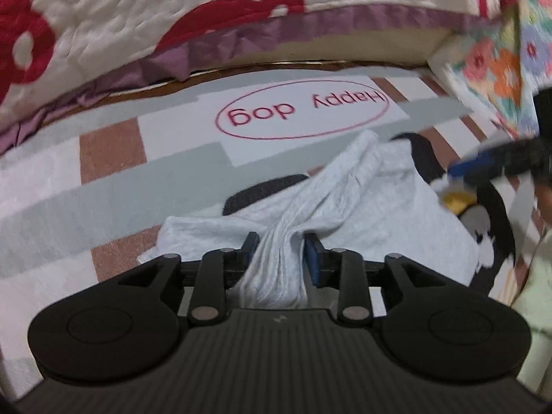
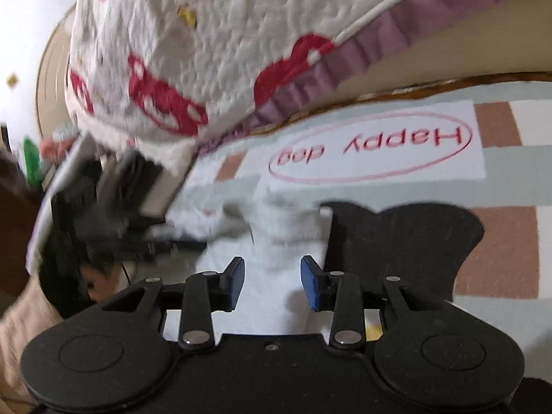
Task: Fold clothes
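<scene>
Bunched white cloth is sitting nearest the left wrist lens, pinched between the blue pads of the left tool (image 1: 281,252). It belongs to the white garment (image 1: 362,200), which is lying on a printed mat (image 1: 114,179) on the floor, partly covering a black cartoon figure printed on that mat. From the left tool, the garment is running forward and to the right, its gathered ridge stretching as a long axis from the pinch toward the far right corner, where the right tool (image 1: 483,167) is appearing as a dark, blurred shape at the cloth's edge. So the left tool is the nearer one to the bulk of the fabric, and it is clamping a thick fold rather than a single layer.

In the right wrist view, the right tool (image 2: 272,281) is standing with its jaws well apart, white cloth (image 2: 276,296) lying beneath and between the pads without visibly being pinched. Across the cloth, the left tool (image 2: 114,207) is showing as a blurred black mass on the left, suggesting motion there.

A quilted bed cover (image 1: 138,17) with red shapes and a purple frill is hanging over the far side of the mat.

Judging by this, the next move is turning on the right tool closing on the edge ahead of it, so the cloth can be carried along that ridge.
</scene>
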Motion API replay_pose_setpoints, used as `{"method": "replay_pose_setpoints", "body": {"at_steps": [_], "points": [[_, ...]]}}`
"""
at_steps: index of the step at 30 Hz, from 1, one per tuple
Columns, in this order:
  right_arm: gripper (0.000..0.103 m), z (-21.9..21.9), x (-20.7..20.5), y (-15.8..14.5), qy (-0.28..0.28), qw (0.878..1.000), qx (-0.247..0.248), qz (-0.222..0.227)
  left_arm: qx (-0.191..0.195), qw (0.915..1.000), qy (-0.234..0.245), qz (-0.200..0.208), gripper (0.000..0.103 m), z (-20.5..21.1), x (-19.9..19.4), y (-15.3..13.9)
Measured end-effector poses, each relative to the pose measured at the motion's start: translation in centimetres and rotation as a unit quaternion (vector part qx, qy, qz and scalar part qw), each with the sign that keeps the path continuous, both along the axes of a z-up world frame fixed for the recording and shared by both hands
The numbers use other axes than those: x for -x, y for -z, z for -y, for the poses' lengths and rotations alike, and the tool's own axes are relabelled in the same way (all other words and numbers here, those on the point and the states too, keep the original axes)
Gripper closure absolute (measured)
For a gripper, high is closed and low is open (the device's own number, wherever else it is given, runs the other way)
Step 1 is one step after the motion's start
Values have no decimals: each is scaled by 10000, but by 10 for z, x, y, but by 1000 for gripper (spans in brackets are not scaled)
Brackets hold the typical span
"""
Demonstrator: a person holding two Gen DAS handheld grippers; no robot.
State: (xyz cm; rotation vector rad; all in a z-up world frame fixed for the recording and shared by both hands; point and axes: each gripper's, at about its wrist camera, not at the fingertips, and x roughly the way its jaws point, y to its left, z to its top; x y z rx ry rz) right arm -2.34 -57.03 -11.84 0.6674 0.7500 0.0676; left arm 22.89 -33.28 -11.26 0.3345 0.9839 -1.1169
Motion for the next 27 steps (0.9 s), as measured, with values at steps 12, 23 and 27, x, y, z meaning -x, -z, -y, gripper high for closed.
{"method": "replay_pose_setpoints", "body": {"at_steps": [12, 23, 27], "points": [[59, -29, -28, 19, 49, 9935, 1135, 18, 1286, 9806, -1478, 33, 53, -97, 21, -49], [84, -31, -46, 25, 407, 9870, 1530, 261, 1418, 9591, -2241, -986, 89, -127, 38, 25], [86, -30, -38, 13, 504, 9879, 1382, 491, 1232, 9689, -2142, -133, 93, -115, 67, -17]]}}
